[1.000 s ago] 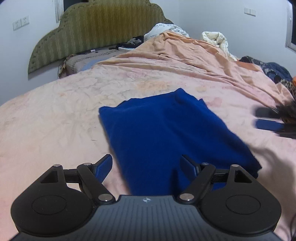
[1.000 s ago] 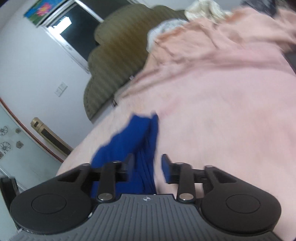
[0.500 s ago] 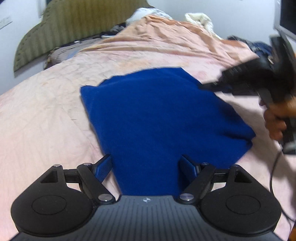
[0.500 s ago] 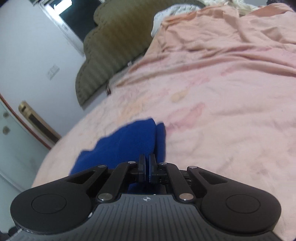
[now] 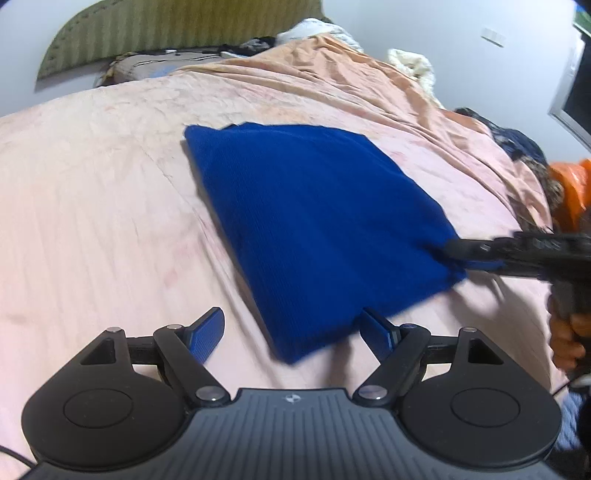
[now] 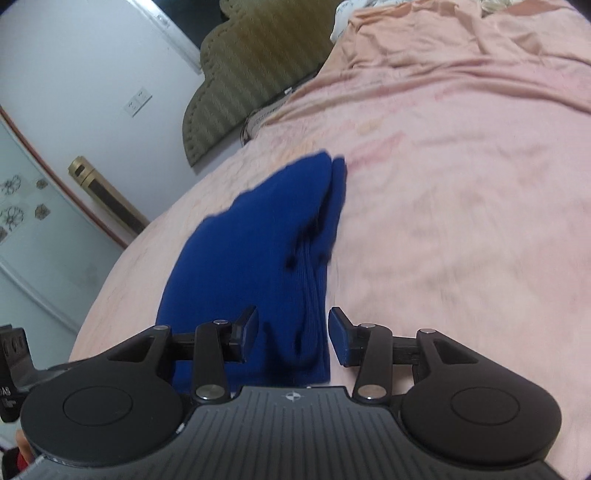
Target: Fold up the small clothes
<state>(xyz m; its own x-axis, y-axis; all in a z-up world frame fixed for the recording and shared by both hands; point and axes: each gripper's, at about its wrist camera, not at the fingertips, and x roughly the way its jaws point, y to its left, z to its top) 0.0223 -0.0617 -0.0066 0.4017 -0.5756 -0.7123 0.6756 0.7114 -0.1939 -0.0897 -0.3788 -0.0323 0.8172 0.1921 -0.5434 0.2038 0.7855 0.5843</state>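
Note:
A folded dark blue garment (image 5: 314, 225) lies flat on the pink bedspread (image 5: 92, 221). My left gripper (image 5: 293, 328) is open just in front of its near corner, holding nothing. In the right wrist view the garment (image 6: 255, 251) runs away from my right gripper (image 6: 293, 332), whose jaws stand open around its near right edge. The right gripper (image 5: 458, 254) also shows in the left wrist view, at the garment's right corner.
A green padded headboard (image 5: 166, 29) and pillows stand at the far end of the bed. Loose clothes (image 5: 524, 147) are piled at the bed's right side. A white wall with a socket (image 6: 138, 101) and a cabinet (image 6: 44, 229) lie left.
My right gripper was shut half a second ago and now stands open at the garment's edge. The left gripper has drawn back a little from the garment; the garment lies flatter.

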